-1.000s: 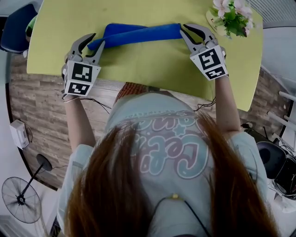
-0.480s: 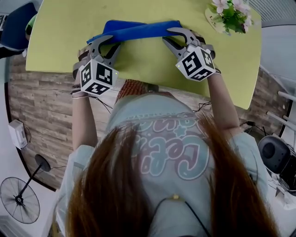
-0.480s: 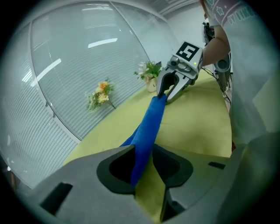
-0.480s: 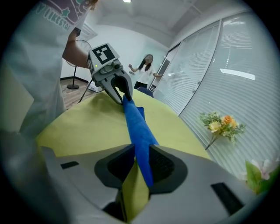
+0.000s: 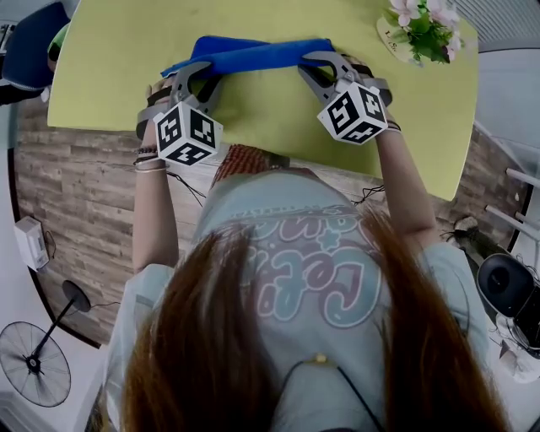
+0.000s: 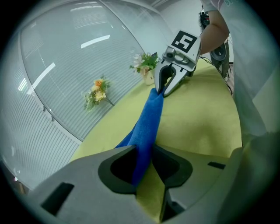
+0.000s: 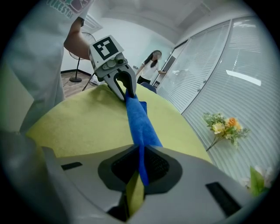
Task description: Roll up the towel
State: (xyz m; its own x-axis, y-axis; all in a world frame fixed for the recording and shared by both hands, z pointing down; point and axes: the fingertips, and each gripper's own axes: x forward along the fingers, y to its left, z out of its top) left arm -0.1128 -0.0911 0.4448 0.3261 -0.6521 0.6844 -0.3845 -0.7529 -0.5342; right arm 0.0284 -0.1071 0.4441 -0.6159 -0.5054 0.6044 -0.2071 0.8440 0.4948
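While the person is leaning over the yellow-green table [image 5: 278,118] with its rounded edge, the blue terry-cloth towel [image 5: 253,55], gathered into a long narrow band, is lying across the far part of the tabletop, stretching from one gripper to the other. The grey two-jaw left gripper [image 5: 201,78] is clamping the band's left end. In the left gripper view its dark pads [image 6: 173,164] are pressing on the towel [image 6: 146,124] from both sides, with the table showing just beneath. The grey two-jaw right gripper [image 5: 310,67] is gripping the opposite end. Its jaws have just been closing, and in the right gripper view a thin fold of the towel [image 7: 139,120] is sitting pinched between them. Each gripper is pointing away from the person and slanting down toward the table, its black-and-white marker cube [image 5: 187,133] facing the head camera. Between the two grips the towel is running nearly straight and low along the tabletop. A small bunch of pink and white flowers [image 5: 422,25] is standing at the table's far right corner, well apart from the towel
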